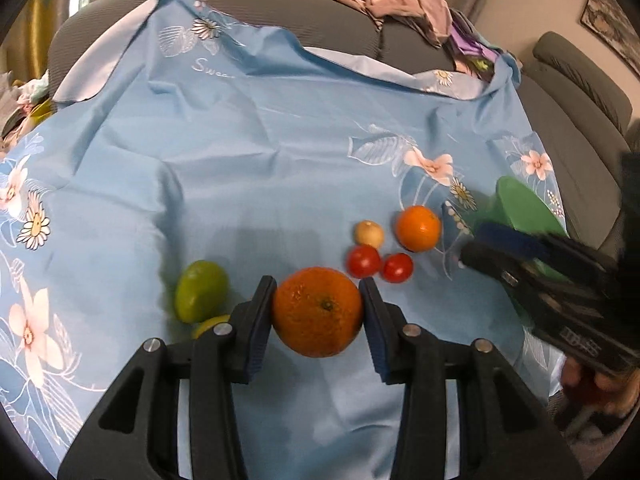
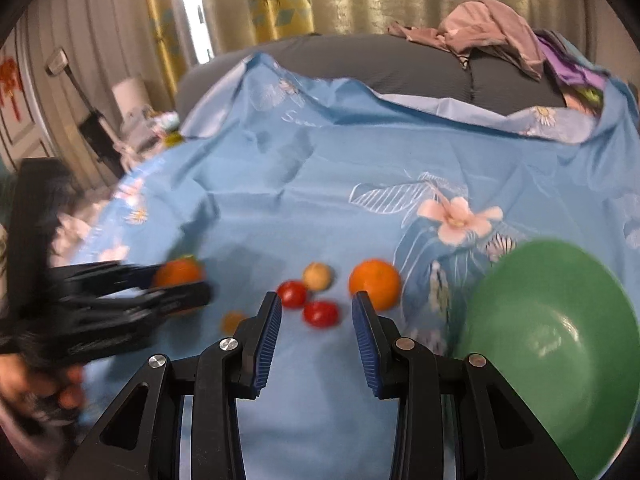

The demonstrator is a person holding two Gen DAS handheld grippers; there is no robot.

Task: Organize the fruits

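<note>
My left gripper [image 1: 318, 308] is shut on a large orange [image 1: 318, 312], its pads against both sides, just above the blue floral cloth [image 1: 240, 160]. A green fruit [image 1: 201, 290] and a yellow-green one [image 1: 208, 325] lie to its left. Two red tomatoes [image 1: 363, 261] [image 1: 397, 267], a pale small fruit [image 1: 369, 234] and a smaller orange [image 1: 418, 227] lie beyond to the right. My right gripper [image 2: 316, 316] is open and empty, facing the tomatoes [image 2: 320, 313] and the smaller orange [image 2: 375, 283]. A green bowl [image 2: 548, 328] sits at its right; it also shows in the left wrist view [image 1: 524, 208].
The cloth covers a grey sofa [image 1: 280, 12] with a heap of clothes [image 1: 404, 0] on its back. A second sofa section [image 1: 576, 92] is at the right. A small orange fruit [image 2: 233, 321] lies near the left gripper [image 2: 176, 284] in the right wrist view.
</note>
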